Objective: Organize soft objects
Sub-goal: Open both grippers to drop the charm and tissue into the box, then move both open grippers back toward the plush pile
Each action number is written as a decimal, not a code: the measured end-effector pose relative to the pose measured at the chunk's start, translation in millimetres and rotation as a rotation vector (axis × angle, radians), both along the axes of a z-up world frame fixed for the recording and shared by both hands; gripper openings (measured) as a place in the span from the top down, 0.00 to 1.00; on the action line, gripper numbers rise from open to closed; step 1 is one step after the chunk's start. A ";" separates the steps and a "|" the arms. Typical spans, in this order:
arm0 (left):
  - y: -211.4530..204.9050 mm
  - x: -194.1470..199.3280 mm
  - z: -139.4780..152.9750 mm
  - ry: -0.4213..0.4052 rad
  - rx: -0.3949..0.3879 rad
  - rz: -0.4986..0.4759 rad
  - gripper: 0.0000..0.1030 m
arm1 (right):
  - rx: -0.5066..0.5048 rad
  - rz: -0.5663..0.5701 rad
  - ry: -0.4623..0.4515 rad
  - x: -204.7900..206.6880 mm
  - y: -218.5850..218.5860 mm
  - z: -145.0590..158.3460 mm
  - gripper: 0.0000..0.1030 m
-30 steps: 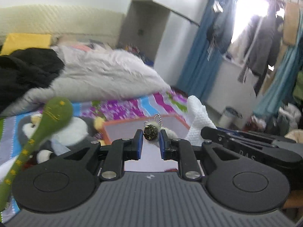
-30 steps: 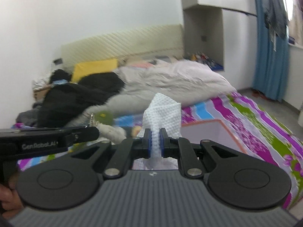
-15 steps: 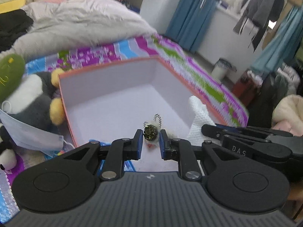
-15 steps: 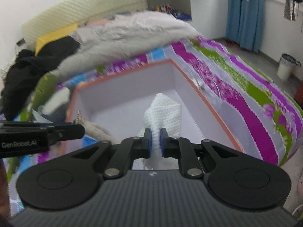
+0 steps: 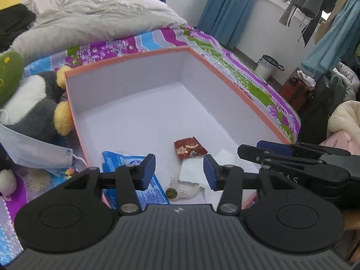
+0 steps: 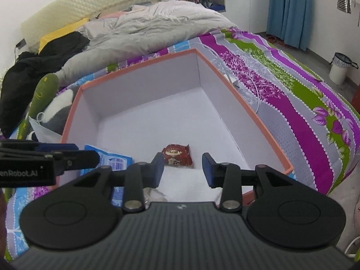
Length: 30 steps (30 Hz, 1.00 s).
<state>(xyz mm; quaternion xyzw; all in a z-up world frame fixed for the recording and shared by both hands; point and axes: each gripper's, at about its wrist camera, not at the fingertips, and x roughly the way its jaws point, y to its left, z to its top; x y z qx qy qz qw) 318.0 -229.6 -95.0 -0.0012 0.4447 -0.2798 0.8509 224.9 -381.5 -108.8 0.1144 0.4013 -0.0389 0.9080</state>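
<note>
In the left wrist view, the left gripper (image 5: 179,172) now has its jaws wide apart and holds nothing. Half a second ago they were closed on the small fluffy keychain (image 5: 183,190); it now lies on the floor of the box (image 5: 126,60), at the near edge, just below the jaws. So this object is delivered. Beside it lies the white tissue (image 5: 198,168), with a red sachet (image 5: 189,147) a little farther in and a blue packet (image 5: 135,175) to the left. Left of the box, on the bed, wait a grey and white plush toy (image 5: 29,103) and a face mask (image 5: 31,150).

In the right wrist view, the right gripper (image 6: 182,167) is also wide open and empty. It was pinching the tissue (image 6: 189,184) before; the tissue now rests in the near part of the box (image 6: 227,81), under the jaws. I judge that both drops are finished and the next objects are the ones left of the box.

The box stands on a bedspread (image 6: 292,94) with purple, green and blue stripes. Farther away are a grey duvet (image 6: 144,29), black clothes (image 6: 33,67), blue curtains (image 6: 290,9) and a waste bin (image 6: 339,67) on the floor.
</note>
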 end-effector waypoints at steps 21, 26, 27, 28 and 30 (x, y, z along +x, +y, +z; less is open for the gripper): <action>98.3 -91.9 93.2 -0.304 -0.072 0.080 0.48 | -0.004 0.094 -0.310 -57.0 70.3 74.3 0.61; 127.3 -107.9 92.7 -0.303 -0.096 0.135 0.48 | 0.000 0.116 -0.337 -67.7 88.2 78.3 0.61; 132.1 -112.0 92.2 -0.304 -0.095 0.145 0.48 | 0.000 0.117 -0.340 -69.4 91.2 78.6 0.61; 137.5 -115.6 91.0 -0.305 -0.092 0.154 0.48 | 0.001 0.118 -0.343 -71.1 93.0 78.8 0.61; 145.3 -122.1 89.1 -0.309 -0.080 0.168 0.48 | 0.015 0.124 -0.345 -73.8 98.4 79.1 0.61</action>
